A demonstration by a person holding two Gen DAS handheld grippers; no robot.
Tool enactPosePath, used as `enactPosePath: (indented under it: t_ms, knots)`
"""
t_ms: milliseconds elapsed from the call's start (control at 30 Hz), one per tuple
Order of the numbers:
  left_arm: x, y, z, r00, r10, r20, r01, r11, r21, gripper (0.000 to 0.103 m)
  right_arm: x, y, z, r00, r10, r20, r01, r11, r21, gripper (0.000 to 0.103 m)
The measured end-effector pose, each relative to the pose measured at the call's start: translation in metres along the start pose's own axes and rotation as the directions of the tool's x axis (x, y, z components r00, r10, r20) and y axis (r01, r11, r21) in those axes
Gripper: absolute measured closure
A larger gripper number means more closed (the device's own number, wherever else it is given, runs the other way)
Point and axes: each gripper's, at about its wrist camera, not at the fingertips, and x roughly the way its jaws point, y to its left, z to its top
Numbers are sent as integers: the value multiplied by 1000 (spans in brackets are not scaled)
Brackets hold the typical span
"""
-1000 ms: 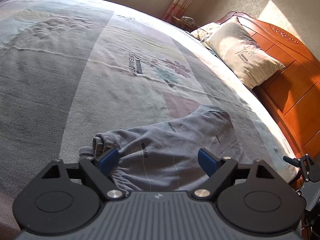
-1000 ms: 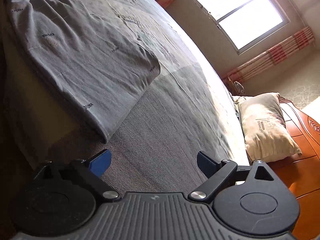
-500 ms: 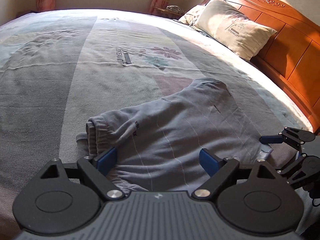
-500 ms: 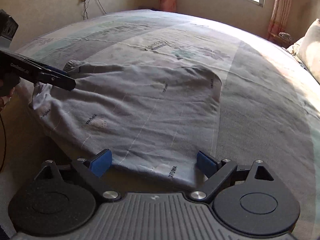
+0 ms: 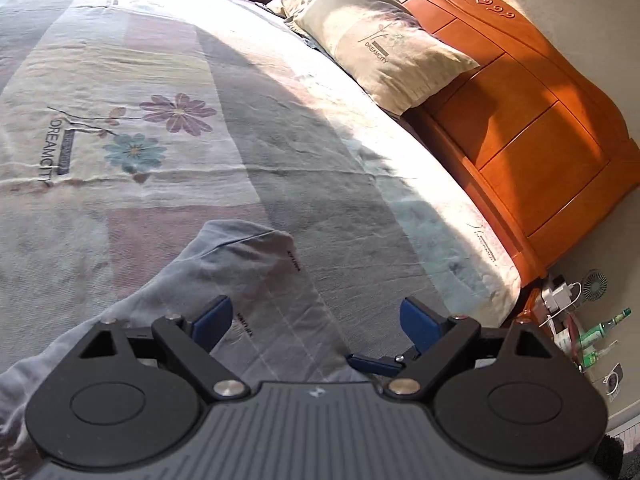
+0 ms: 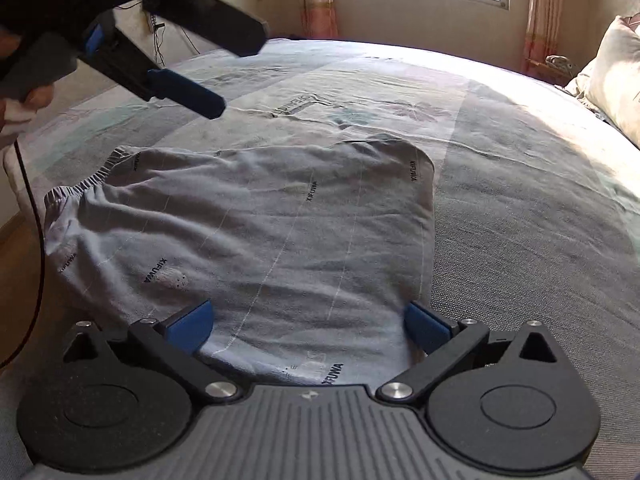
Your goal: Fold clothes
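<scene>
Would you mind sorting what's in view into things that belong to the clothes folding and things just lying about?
Belongs to the job:
grey shorts
left gripper, open
right gripper, open
bed, the work surface

Just lying about:
pillow
small fan
green bottle

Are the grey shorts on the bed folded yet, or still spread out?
Spread. The grey shorts lie flat across the bed sheet, elastic waistband showing at one end; no fold laid over.

Harsh window sunlight, fisheye-warped edges
</scene>
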Motion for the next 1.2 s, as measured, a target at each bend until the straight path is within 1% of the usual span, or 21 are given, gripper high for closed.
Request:
enactPosePath:
  t_ms: [67,133,267,300,367,433,467,500,567,700,767,800,833,933,1000,1033,1067,1133,1200]
  knots:
    - [32,-3,10,1000,-14,-27,14,1000,-13,12,-2,0,-3,1000,3,20,-3,1000,3,0]
    - [63,4,16,998,-30,-51,27,998,-63,12,-3,-5,-4,999,23,36,-24,1000,18,0]
    - [103,29,19,998,-8,-59,-2,985,-170,13,-5,-8,-10,996,45,71,-46,999,8,0]
    - [106,35,20,999,-21,-36,14,980,-200,12,-6,-8,-12,995,47,83,-47,999,1,0]
    - [105,33,26,999,-10,-44,0,975,-222,12,-6,-8,-15,994,52,101,-51,999,-8,0]
    - [97,22,29,999,17,-43,-26,980,-197,12,-7,-8,-15,993,55,107,-55,998,-5,0]
    - [92,16,30,999,16,-35,-22,983,-184,12,-7,-8,-15,992,56,109,-56,998,-2,0]
    - [86,10,30,1000,0,-30,-6,984,-178,12,-7,-8,-15,992,55,112,-55,998,-1,0]
    - [85,1,29,999,-32,-42,24,984,-175,12,-7,-6,-16,992,48,116,-48,999,-4,0]
    - [107,-8,24,995,-13,-98,0,992,-130,12,-6,-4,-16,992,38,118,-37,999,-7,0]
    - [122,-2,24,994,9,-107,-24,990,-138,12,-5,-5,-15,993,35,116,-36,999,3,0]
    - [123,2,26,995,-9,-97,-7,987,-162,7,-5,-5,-15,993,33,111,-34,999,6,0]
    - [124,3,27,996,-19,-92,2,984,-177,7,-5,-5,-14,994,31,106,-31,999,6,0]
    - [110,-8,36,993,30,-111,-46,989,-140,8,-4,-4,-10,995,25,95,-26,1000,11,0]
    - [84,-15,38,996,33,-89,-41,995,-90,8,-3,-4,-8,995,25,92,-27,999,23,0]
    - [67,-16,37,997,32,-76,-38,996,-80,8,-3,-5,-7,996,26,91,-29,999,34,0]
    - [51,-16,35,997,35,-68,-39,997,-71,7,-3,-6,-7,996,27,90,-32,998,46,0]
    - [25,-10,25,995,70,-75,-75,996,-56,7,-3,-7,-5,996,28,87,-34,997,71,0]
    - [-2,-2,13,991,108,-81,-111,993,-43,7,-2,-5,-5,997,15,79,-21,997,71,0]
